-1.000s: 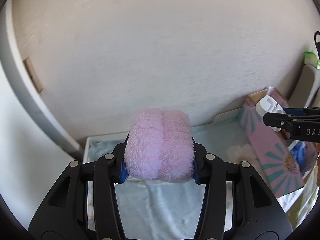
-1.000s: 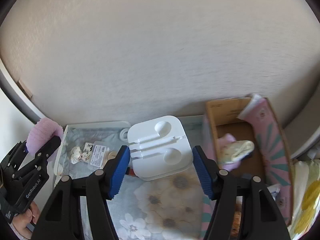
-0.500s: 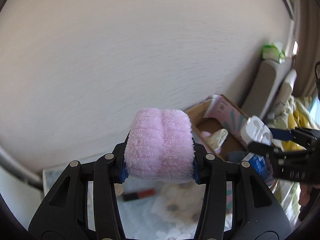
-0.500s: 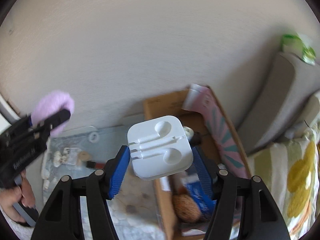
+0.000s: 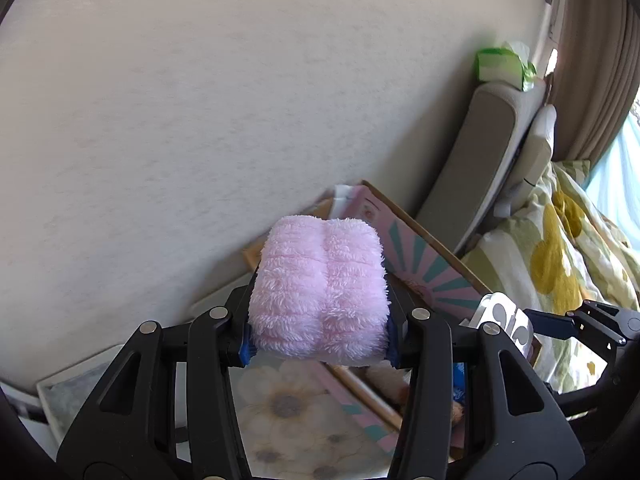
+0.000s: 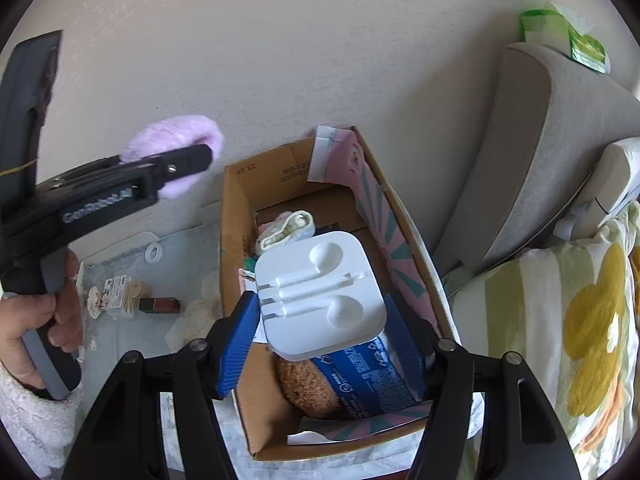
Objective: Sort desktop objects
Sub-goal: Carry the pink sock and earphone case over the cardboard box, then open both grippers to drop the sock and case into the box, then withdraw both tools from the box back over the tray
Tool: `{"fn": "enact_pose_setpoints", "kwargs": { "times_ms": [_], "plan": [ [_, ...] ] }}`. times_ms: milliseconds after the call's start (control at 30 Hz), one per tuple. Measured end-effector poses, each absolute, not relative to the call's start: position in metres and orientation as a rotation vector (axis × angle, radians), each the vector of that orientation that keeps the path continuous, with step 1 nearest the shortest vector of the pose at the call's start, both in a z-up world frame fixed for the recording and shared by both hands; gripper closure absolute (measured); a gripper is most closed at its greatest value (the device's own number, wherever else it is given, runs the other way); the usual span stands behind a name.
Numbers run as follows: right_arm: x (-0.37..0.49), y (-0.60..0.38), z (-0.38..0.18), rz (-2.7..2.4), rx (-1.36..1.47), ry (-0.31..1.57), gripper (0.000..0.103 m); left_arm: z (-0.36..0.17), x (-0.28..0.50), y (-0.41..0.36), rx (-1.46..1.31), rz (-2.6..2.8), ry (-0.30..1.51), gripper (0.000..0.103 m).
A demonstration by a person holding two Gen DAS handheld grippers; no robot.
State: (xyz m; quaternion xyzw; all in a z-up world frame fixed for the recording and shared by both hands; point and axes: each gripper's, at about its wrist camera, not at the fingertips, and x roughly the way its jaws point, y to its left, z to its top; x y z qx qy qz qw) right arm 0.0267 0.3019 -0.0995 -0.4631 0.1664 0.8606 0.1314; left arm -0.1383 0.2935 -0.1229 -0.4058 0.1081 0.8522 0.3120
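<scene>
Left tool clamped on fluffy pink pad, raised beside cardboard box, right tool gripping white earphone case above that box's opening

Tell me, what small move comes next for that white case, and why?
Probably the right gripper opens and drops the white case. The case already hangs over the open box, above the blue packet, so letting go should land it inside.
</scene>
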Motion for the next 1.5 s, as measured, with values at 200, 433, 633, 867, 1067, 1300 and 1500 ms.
{"fn": "enact_pose_setpoints", "kwargs": {
  "times_ms": [200,433,633,867,1067,1300,1500],
  "plan": [
    [0.027,0.311,-0.110,2.501,-1.367,0.499,0.043,-0.139,-0.142,0.322,-1.094,2.227,0.337,0.060],
    [0.021,0.311,-0.126,2.510,-1.409,0.512,0.043,-0.157,-0.146,0.340,-1.146,2.196,0.353,0.060],
    [0.020,0.313,-0.130,2.511,-1.425,0.524,0.043,-0.163,-0.144,0.349,-1.156,2.197,0.386,0.060],
    [0.016,0.314,-0.129,2.512,-1.386,0.543,0.028,-0.156,-0.143,0.346,-1.162,2.237,0.335,0.000],
    [0.022,0.313,-0.121,2.523,-1.309,0.558,0.025,-0.135,-0.134,0.338,-1.092,2.281,0.353,0.000],
    [0.027,0.305,-0.115,2.524,-1.303,0.563,0.025,-0.119,-0.119,0.318,-1.060,2.301,0.394,0.000],
    [0.029,0.289,-0.108,2.543,-1.311,0.519,0.025,-0.111,-0.105,0.293,-1.047,2.302,0.374,0.000]
  ]
}}
